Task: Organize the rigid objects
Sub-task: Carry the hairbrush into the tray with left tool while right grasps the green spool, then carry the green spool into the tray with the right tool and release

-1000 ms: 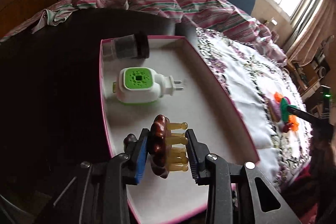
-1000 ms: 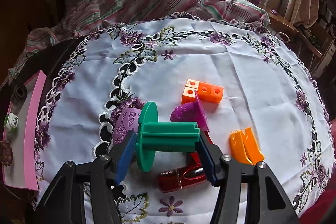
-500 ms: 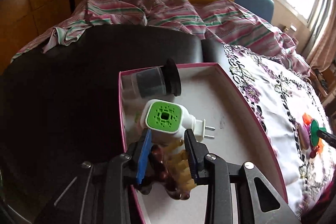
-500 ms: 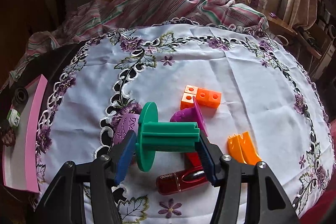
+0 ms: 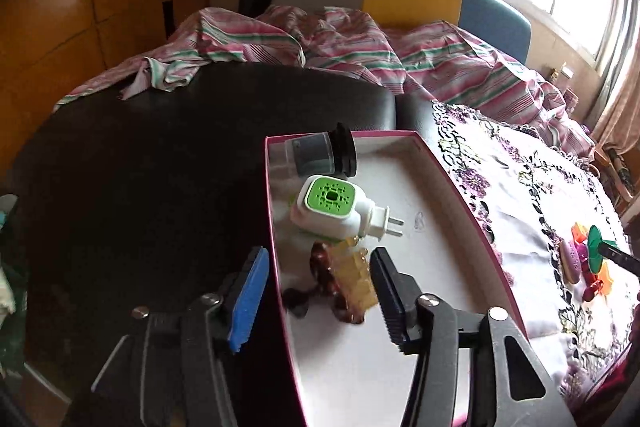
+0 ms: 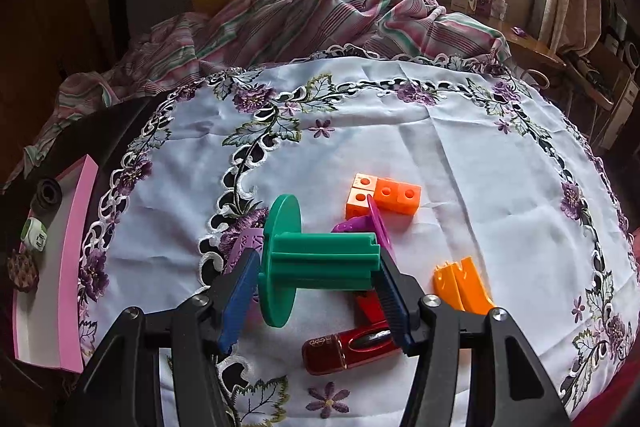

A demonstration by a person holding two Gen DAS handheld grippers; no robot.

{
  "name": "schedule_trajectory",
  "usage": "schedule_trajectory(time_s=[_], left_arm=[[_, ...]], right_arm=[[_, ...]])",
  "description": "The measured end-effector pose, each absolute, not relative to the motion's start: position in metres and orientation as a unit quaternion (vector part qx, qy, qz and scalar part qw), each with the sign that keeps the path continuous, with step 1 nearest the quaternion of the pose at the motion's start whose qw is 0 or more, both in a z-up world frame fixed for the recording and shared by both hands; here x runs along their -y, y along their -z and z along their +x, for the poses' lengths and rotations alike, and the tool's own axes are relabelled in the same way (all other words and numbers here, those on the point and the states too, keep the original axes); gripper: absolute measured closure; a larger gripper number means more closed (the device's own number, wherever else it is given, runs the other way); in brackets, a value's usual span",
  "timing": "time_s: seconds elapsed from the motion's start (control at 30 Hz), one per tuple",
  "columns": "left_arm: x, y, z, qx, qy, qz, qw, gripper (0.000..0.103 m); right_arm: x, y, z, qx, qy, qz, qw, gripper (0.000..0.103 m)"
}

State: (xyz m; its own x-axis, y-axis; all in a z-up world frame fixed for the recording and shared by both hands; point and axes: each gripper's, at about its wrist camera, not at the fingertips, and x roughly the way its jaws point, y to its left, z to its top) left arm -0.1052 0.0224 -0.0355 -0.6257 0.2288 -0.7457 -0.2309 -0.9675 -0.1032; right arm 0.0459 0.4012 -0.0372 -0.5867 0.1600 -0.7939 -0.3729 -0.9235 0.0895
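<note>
Two claws working apart. Left claw [image 5: 316, 291] hanging above the pink-rimmed box [image 5: 460, 199], jaws just having been opening and now standing wide, gripping nothing; blue pad outside the box wall, black pad over the white floor. Brown scalp brush [image 5: 340, 283] lying free on the box floor between the pads, touching neither, amber teeth pointing toward the right wall, brown back toward the left wall. Sitting just beyond it: white-and-green plug-in device [image 5: 332, 207], prongs pointing right, and a dark jar [image 5: 320, 157] lying on its side in the far corner, black cap toward the right. Right claw [image 6: 316, 287] clamping on a green spool [image 6: 320, 259] above the embroidered cloth [image 6: 460, 147] on the surface, long axis running crosswise from pad to pad, round flange at the left end. Resting beneath on the cloth: red bottle [image 6: 344, 347], orange blocks [image 6: 384, 195], orange pieces [image 6: 460, 283].
</note>
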Motion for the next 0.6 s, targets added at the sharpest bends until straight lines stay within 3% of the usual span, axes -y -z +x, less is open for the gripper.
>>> schedule_trajectory(time_s=[0.07, 0.6], left_arm=[[-0.022, 0.03, -0.094, -0.004, -0.906, -0.406, 0.123, 0.039], [-0.033, 0.021, -0.052, -0.038, -0.909, -0.395, 0.126, 0.038]], right_arm=[[-0.401, 0.035, 0.047, -0.128, -0.885, -0.423, 0.142, 0.045], [-0.382, 0.035, 0.043, -0.117, -0.891, -0.428, 0.093, 0.045]])
